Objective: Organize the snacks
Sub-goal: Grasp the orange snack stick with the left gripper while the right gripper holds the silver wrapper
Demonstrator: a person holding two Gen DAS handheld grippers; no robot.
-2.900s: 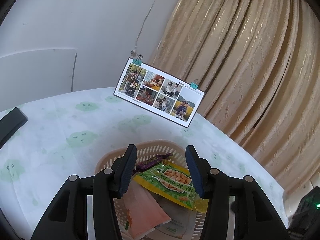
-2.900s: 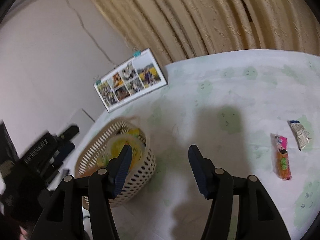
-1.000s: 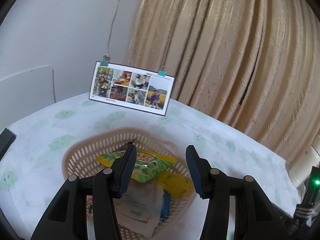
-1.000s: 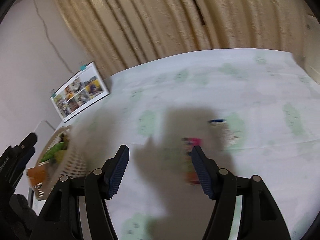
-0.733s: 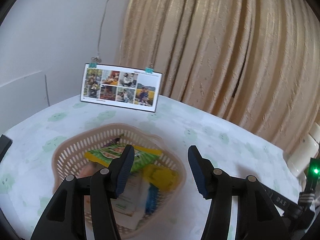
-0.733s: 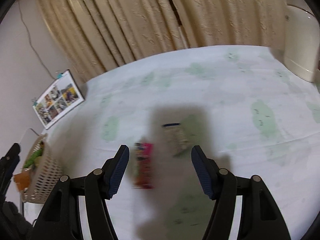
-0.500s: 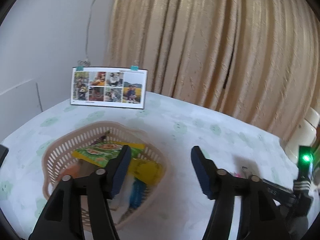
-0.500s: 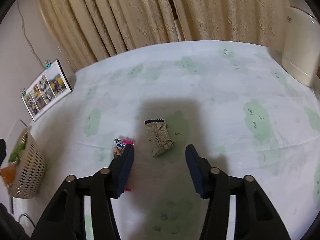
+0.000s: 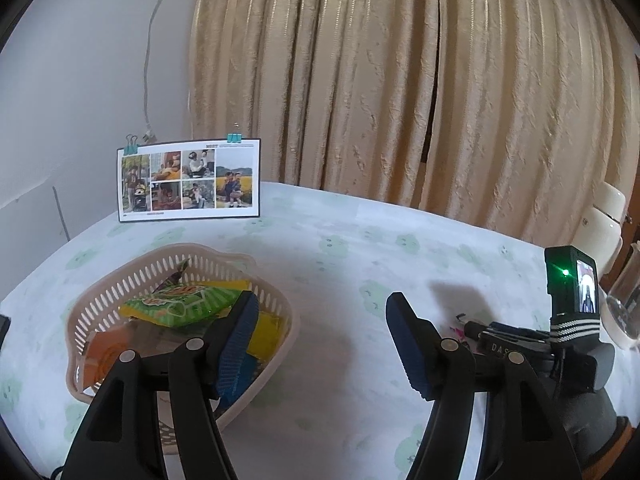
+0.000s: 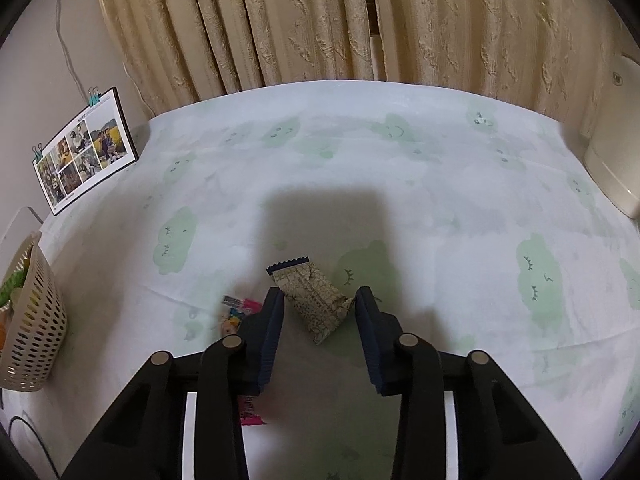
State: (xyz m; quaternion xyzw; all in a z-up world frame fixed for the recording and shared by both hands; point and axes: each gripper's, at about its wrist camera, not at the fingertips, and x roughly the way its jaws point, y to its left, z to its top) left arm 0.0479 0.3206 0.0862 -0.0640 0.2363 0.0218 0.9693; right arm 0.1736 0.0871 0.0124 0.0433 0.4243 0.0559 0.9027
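On the cloud-print tablecloth [image 10: 440, 184], the right gripper [image 10: 318, 310] sits with its claw spread wide around a beige patterned snack wrapper [image 10: 312, 300], nothing pinched. Best to settle lower, square across the packet's width, and avoid the pink packet [image 10: 240, 308] just beside it. Left gripper [image 9: 320, 320] hovers wide, empty, by the beige slotted plastic basket [image 9: 132, 280] of snacks. Gold curtains [image 9: 400, 80] behind; photo card [image 9: 188, 180] propped against the wall.
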